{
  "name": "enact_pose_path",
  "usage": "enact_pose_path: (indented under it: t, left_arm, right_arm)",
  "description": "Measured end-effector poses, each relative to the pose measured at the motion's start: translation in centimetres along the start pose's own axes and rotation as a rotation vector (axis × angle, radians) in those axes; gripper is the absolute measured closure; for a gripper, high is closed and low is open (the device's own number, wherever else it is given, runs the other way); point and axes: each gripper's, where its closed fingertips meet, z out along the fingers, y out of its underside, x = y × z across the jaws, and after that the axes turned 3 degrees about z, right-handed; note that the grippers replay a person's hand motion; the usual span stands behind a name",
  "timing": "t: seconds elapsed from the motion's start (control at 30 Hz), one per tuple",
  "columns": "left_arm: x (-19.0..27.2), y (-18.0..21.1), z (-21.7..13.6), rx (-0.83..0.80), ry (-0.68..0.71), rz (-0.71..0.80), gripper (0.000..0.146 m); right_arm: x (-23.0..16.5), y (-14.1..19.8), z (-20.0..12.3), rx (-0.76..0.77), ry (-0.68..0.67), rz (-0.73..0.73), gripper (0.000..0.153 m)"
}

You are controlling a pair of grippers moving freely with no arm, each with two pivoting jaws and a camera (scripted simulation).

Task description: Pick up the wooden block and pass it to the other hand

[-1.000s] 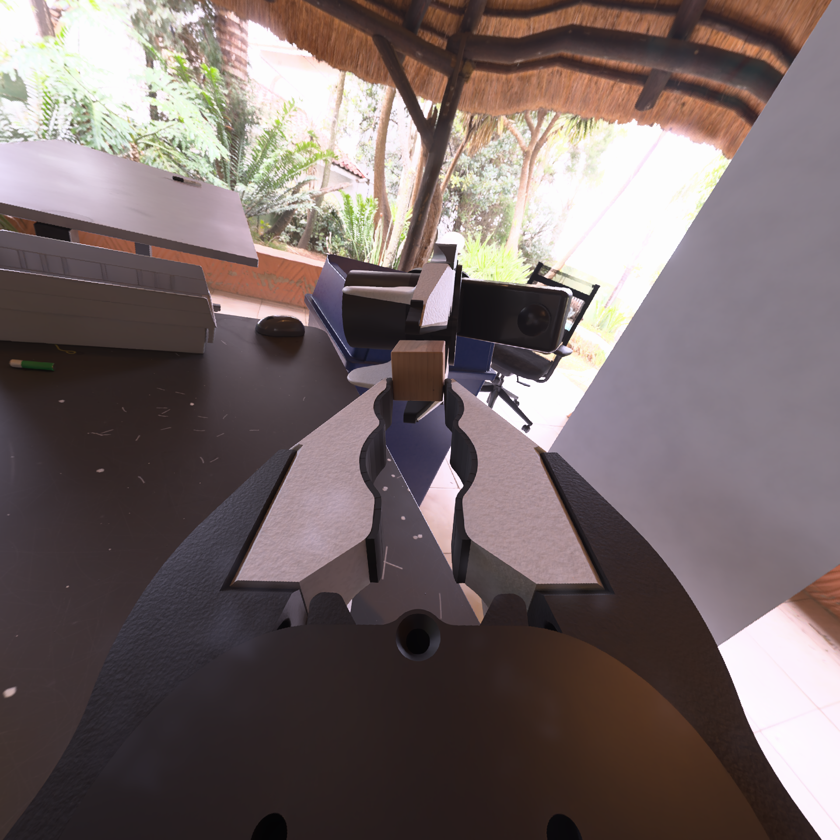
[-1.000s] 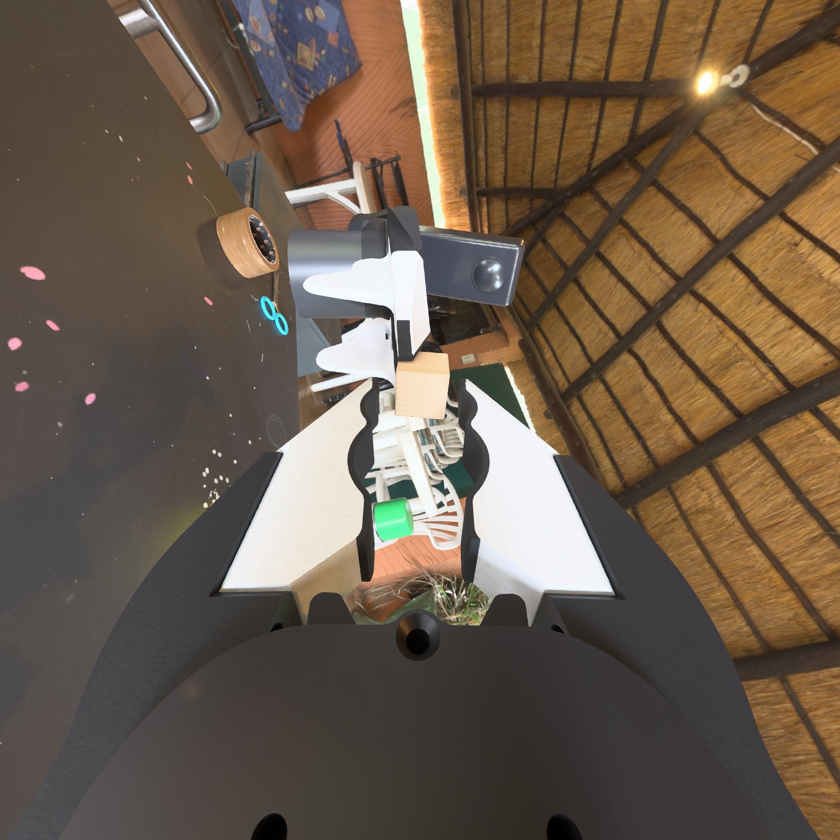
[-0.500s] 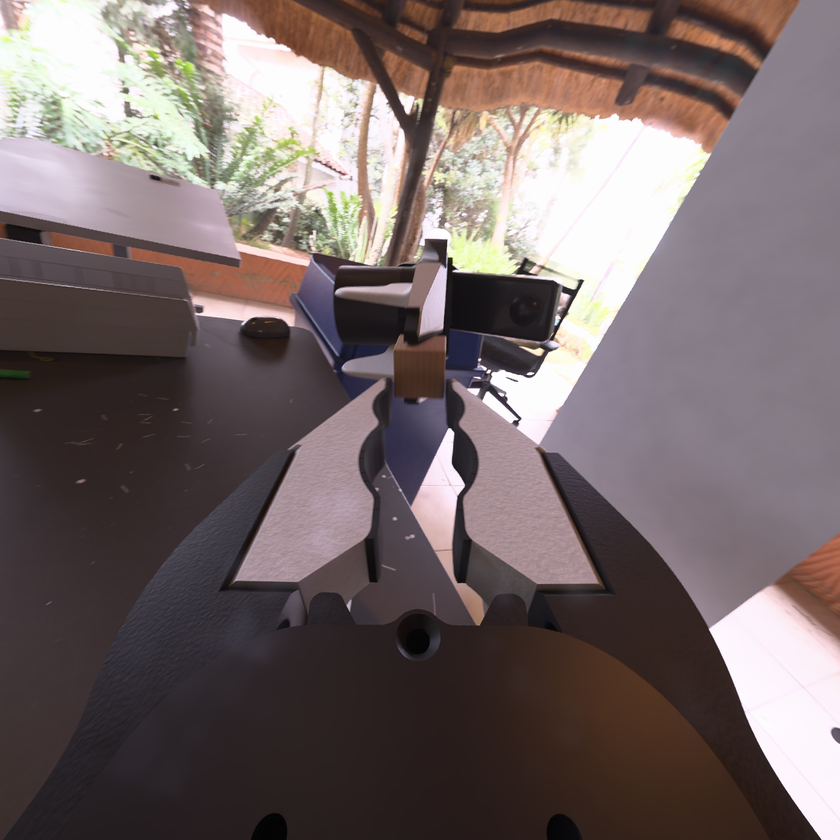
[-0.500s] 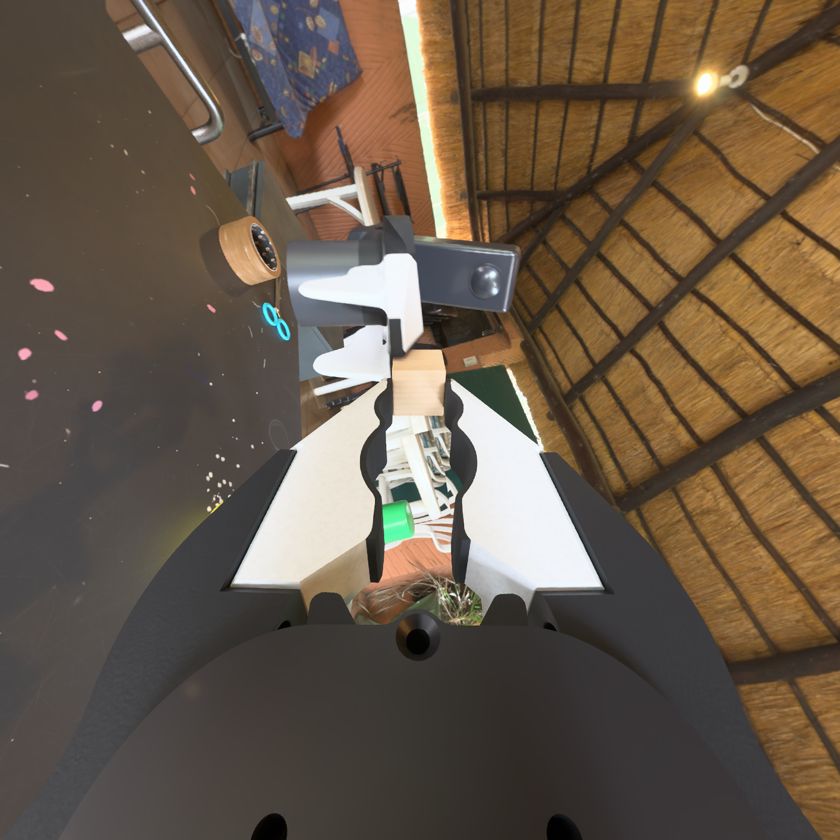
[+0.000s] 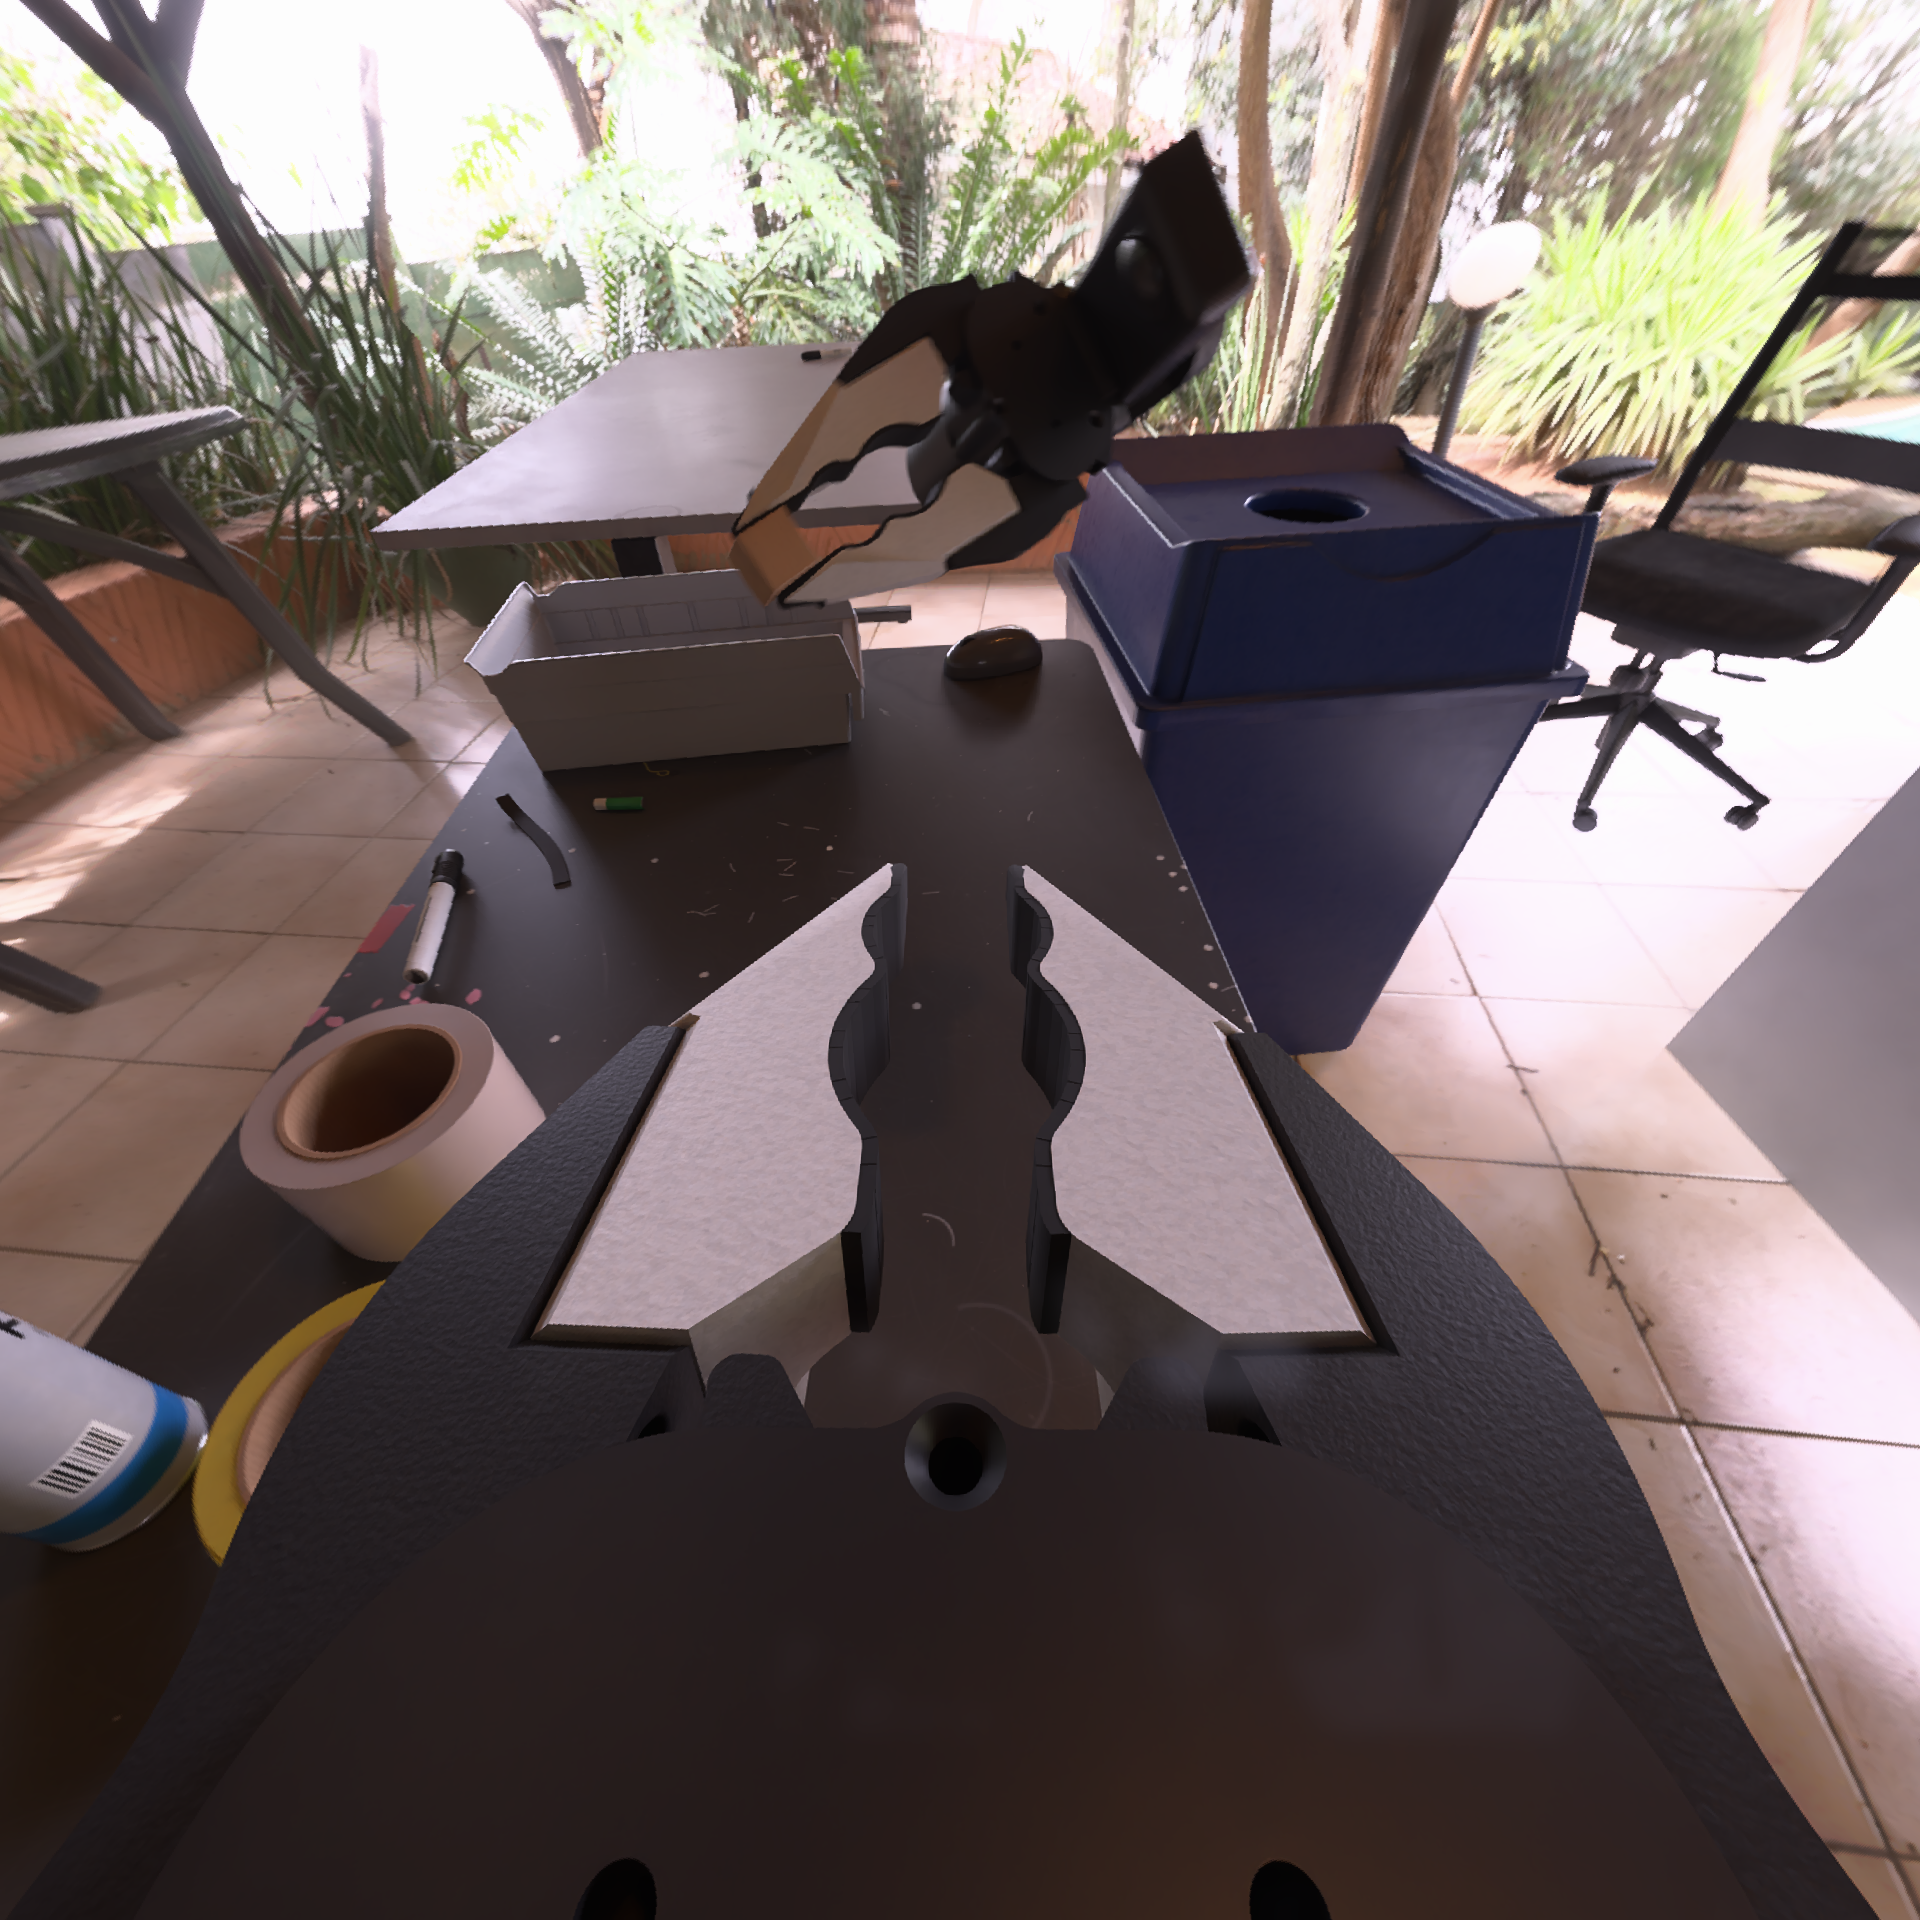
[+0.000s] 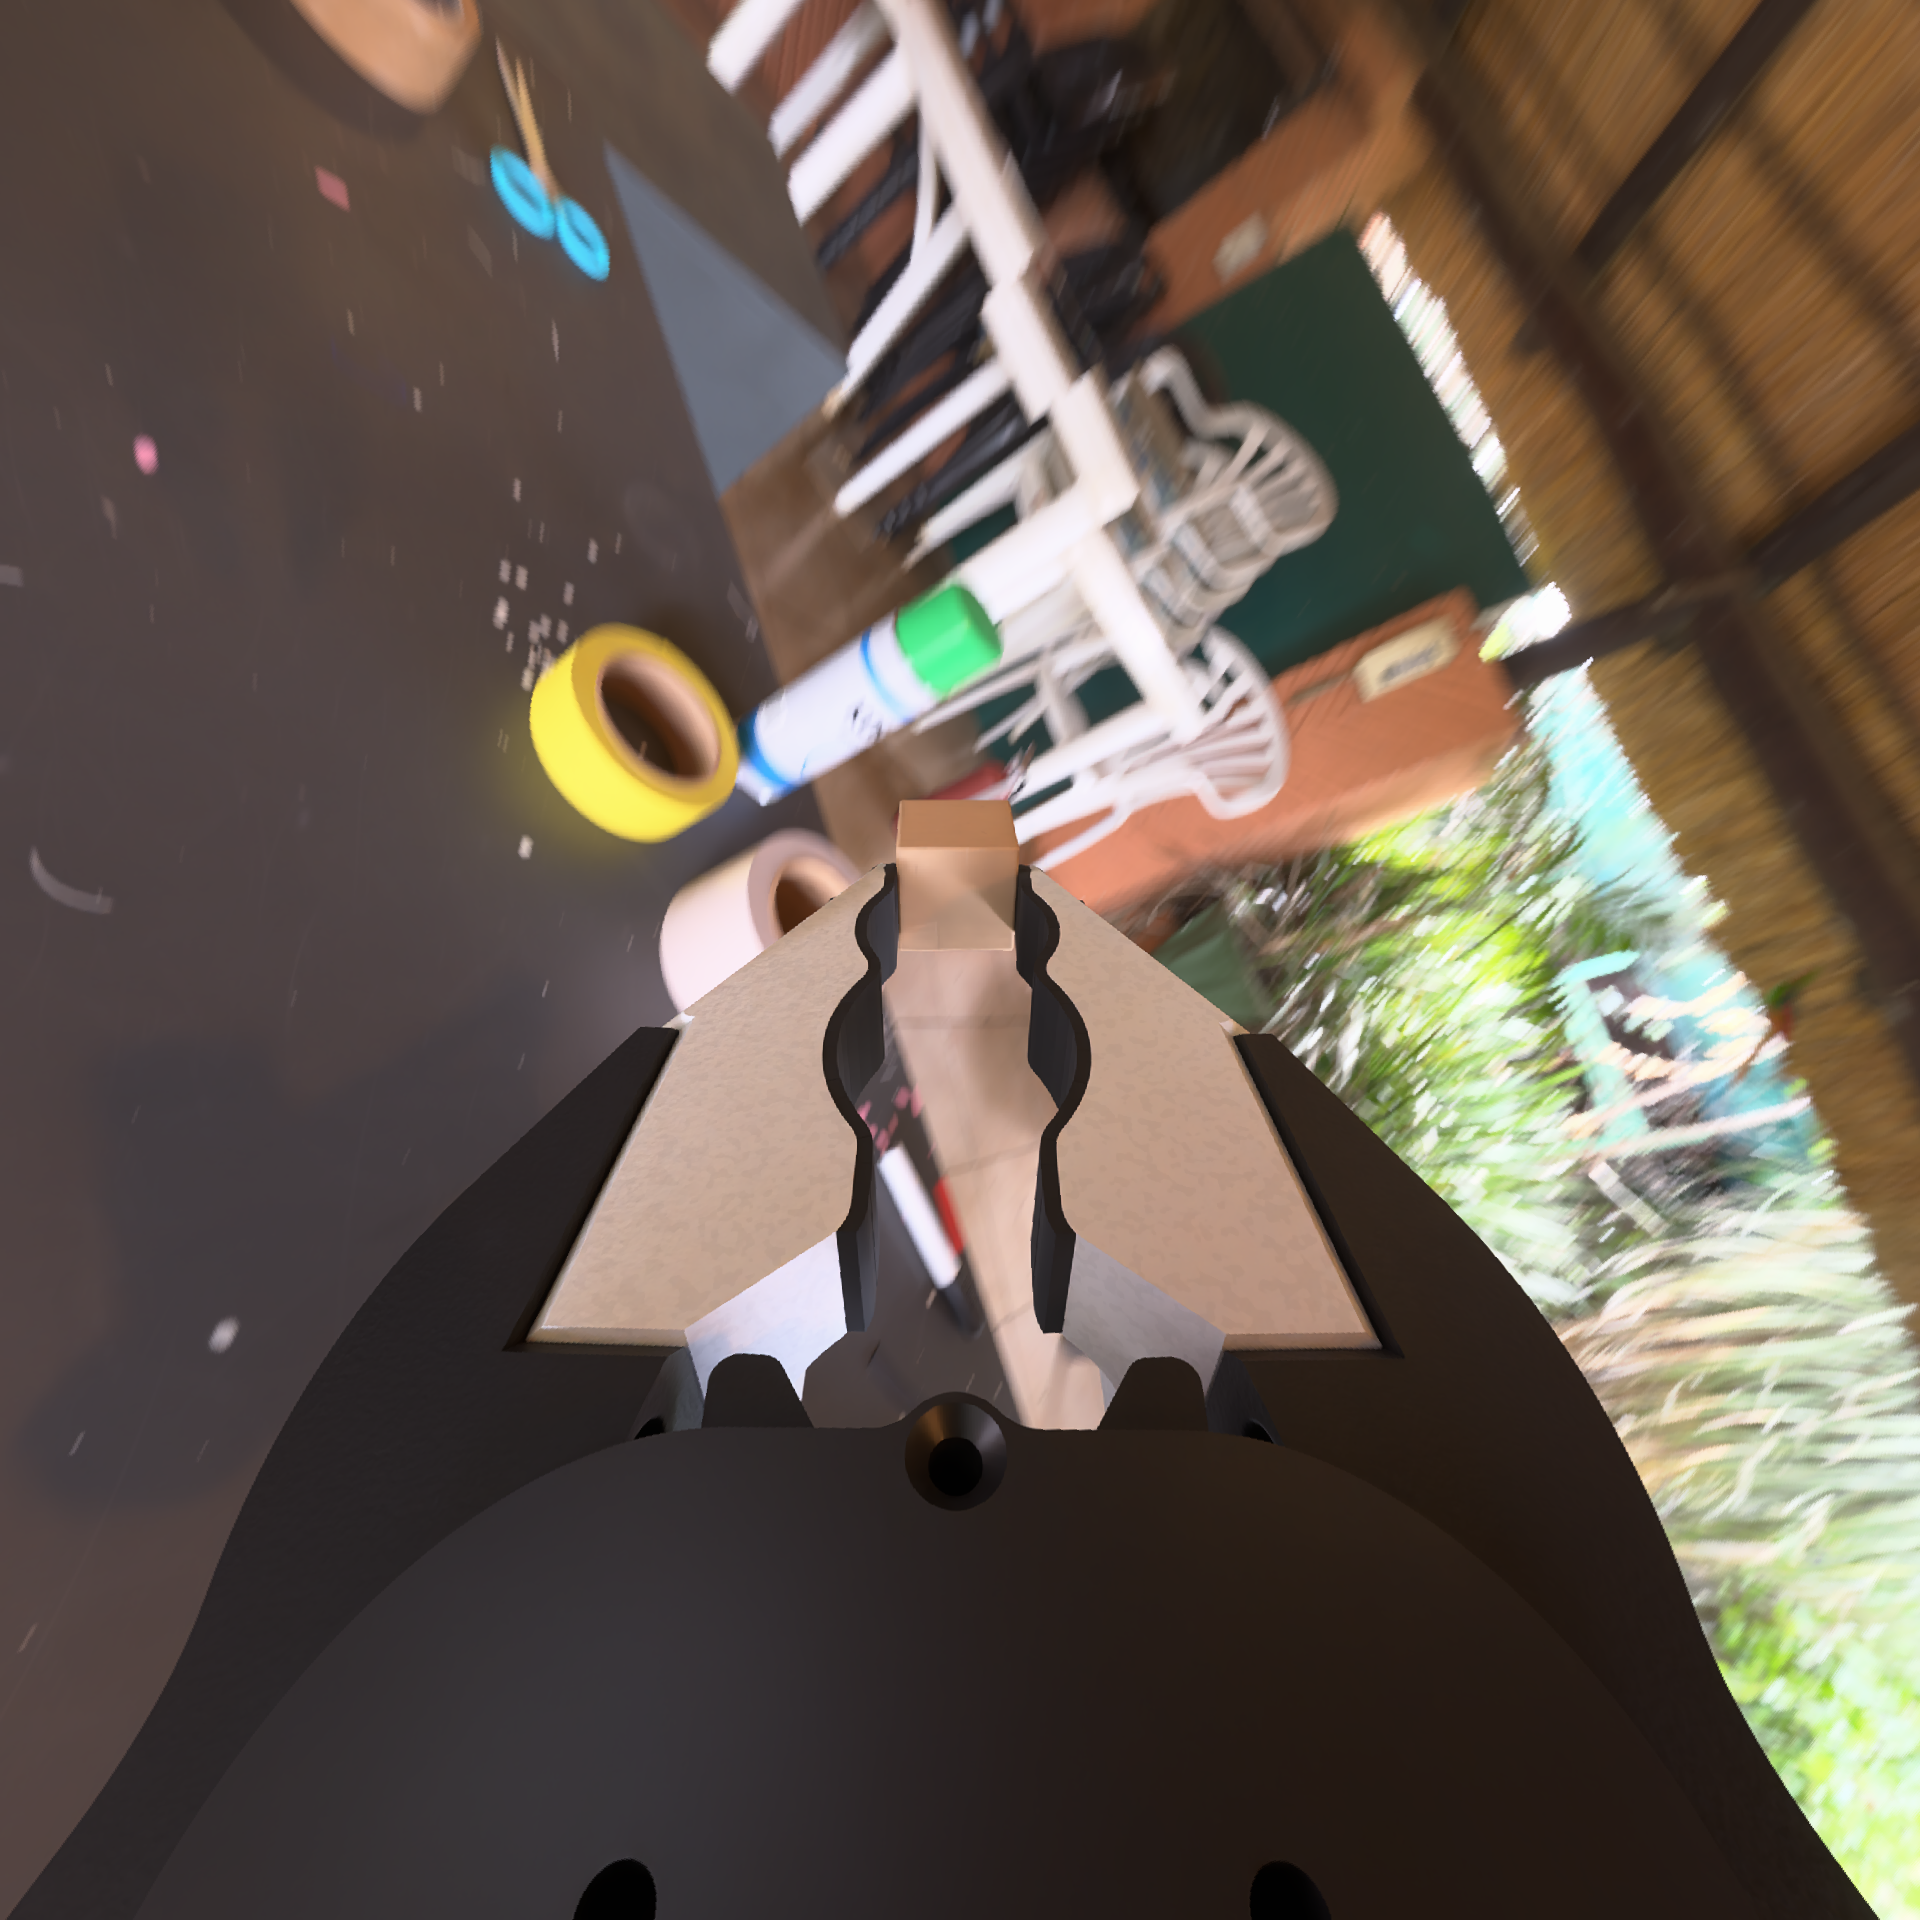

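The wooden block (image 6: 954, 844) is a small tan cube pinched between the fingertips of my right gripper (image 6: 954, 883), which is shut on it and tilted over the dark table (image 6: 260, 623). In the left wrist view the right gripper (image 5: 784, 566) hangs in the air beyond the table's far end, with the block (image 5: 767, 551) at its tip. My left gripper (image 5: 958, 883) is open and empty, its fingers about a block's width apart, above the table (image 5: 831, 790) and well short of the block.
On the table lie a white tape roll (image 5: 384, 1122), a yellow tape roll (image 6: 623, 727), a white bottle with a green cap (image 6: 883, 675), a marker (image 5: 431, 914), a grey tray (image 5: 675, 686) and a mouse (image 5: 992, 652). A blue bin (image 5: 1320, 665) stands at the right edge.
The right gripper closed on the block and carried it away. The left gripper, which held the block, is now empty and has swung back and down over the table.
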Motion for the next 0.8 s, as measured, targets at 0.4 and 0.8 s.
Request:
enact_pose_path:
  t: [0.4,0.8]
  left_arm:
    - [0.6,-1.2,3.5,-0.077,-0.014,0.102,0.141]
    - [0.7,-0.8,4.1,-0.129,-0.016,0.131,0.146]
  right_arm:
    - [-3.6,19.0,5.0,-0.508,-0.314,0.284,0.131]
    - [-10.4,27.8,8.2,-0.806,-0.581,0.316,0.131]
